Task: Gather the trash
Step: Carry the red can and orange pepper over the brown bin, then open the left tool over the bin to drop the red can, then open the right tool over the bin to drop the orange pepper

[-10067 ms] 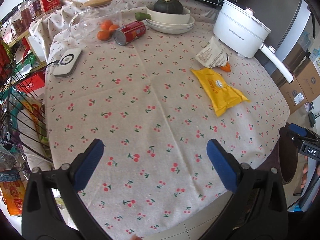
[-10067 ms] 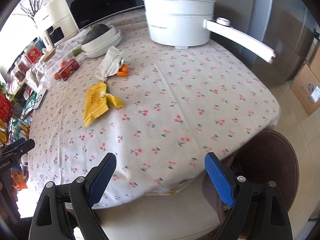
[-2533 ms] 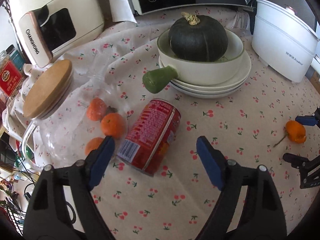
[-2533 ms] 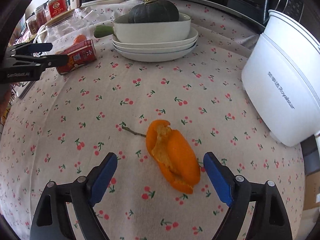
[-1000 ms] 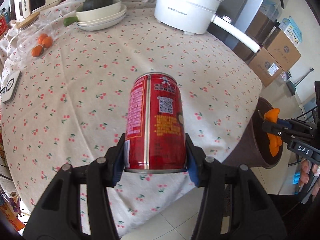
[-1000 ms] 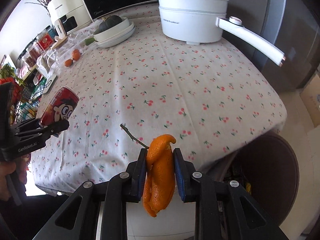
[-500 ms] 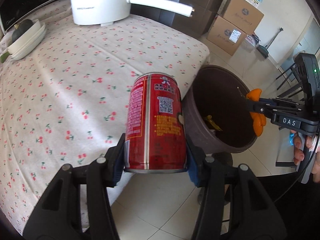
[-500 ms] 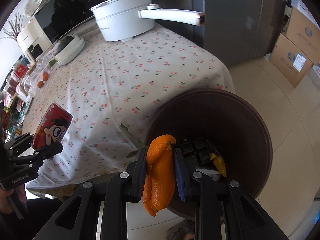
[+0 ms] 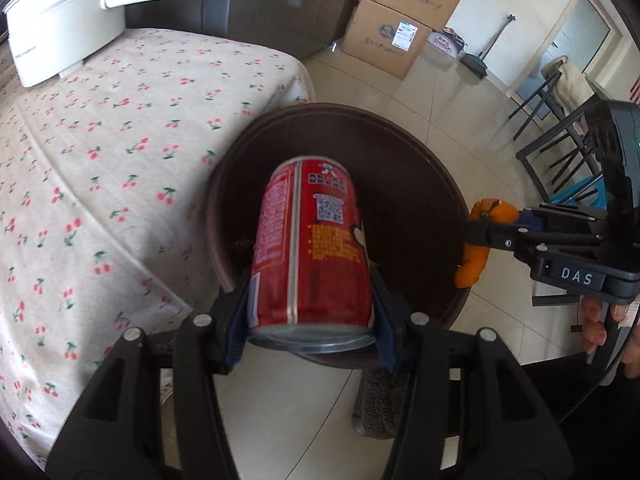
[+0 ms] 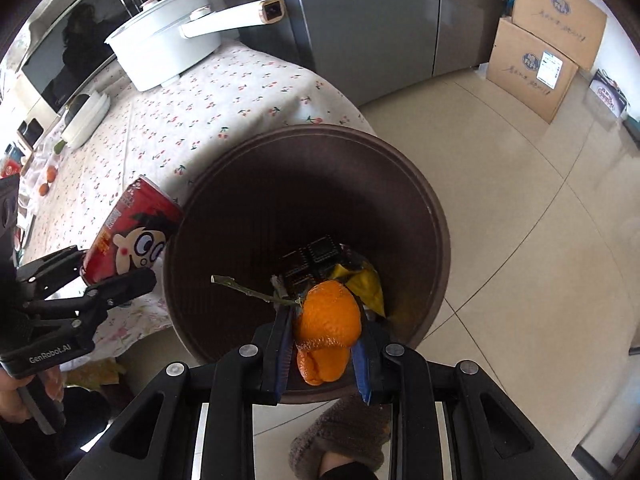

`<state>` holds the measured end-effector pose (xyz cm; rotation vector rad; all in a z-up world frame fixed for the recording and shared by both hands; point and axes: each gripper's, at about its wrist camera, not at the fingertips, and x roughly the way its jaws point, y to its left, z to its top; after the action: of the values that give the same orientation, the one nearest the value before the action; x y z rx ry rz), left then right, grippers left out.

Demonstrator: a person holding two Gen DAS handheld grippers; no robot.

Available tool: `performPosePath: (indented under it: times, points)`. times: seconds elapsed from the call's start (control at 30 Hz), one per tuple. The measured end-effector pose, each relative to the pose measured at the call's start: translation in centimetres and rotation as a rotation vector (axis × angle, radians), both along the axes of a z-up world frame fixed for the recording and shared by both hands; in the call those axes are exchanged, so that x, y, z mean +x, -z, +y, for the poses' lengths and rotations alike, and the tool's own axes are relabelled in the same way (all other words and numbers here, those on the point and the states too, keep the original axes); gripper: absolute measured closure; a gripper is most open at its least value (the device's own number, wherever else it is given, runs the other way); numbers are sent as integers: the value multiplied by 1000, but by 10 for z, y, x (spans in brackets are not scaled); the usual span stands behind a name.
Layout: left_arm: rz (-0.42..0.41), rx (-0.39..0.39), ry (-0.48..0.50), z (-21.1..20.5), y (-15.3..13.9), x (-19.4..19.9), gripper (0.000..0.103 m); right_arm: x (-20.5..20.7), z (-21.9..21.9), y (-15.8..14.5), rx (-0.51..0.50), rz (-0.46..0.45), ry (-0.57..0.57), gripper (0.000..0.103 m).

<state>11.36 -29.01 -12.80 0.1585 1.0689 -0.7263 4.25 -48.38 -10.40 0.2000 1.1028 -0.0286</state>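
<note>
My left gripper (image 9: 310,328) is shut on a red drink can (image 9: 310,248), held over the near side of a dark brown trash bin (image 9: 400,152) on the floor by the table. In the right wrist view the can (image 10: 130,234) hangs at the bin's left rim (image 10: 436,216). My right gripper (image 10: 322,344) is shut on an orange peel (image 10: 328,320) with a thin twig, above the bin's near edge. The peel (image 9: 476,240) shows at the bin's right side in the left wrist view. A yellow wrapper (image 10: 368,284) and dark items lie inside the bin.
The cherry-print tablecloth (image 9: 100,160) hangs beside the bin, with a white pot (image 9: 60,28) and its long handle on top. Cardboard boxes (image 9: 400,24) stand on the tiled floor behind. A person's slippered foot (image 10: 344,436) is just below the bin. Chair legs (image 9: 560,128) at right.
Both grippers have swung off the table to over the bin, the can now above its mouth and the peel above its near edge. Both grips are unchanged.
</note>
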Motion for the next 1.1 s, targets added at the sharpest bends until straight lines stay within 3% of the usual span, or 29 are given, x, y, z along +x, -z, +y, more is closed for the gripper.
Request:
performPosePath:
  times: [0.1,0.17,0.2,0.23,0.43,0.53,0.63,0.8,1.1]
  points:
    - [-18,14,14,-9,5,1,48,0,-8,-1,9,-3,8,76]
    - [-32,29,11,-11,4,3,30,0,-11,-2,11,-5,8,76]
    - [-42,45,2,-11,4,3,12,0,-12,-2,10,-5,8,76]
    - [-59,61,-14,-10,2,4,5,1,-12,-2,9,-3,8,76]
    - [-101,102,-73,3,-4,3,3,9,-9,1,5,3,10,76]
    - [-114,121,-95,12,-6,2,2,11,-6,-1,9,-18,15,71]
    - [-125,154,-120,25,-11,-3,2,9,-6,-6,18,-60,46,12]
    - [-104,146,-221,55,-23,-12,2,0,3,-19,18,-91,59,11]
    - [-213,130,-443,118,-69,-54,2,-28,54,-61,-106,-236,-14,11]
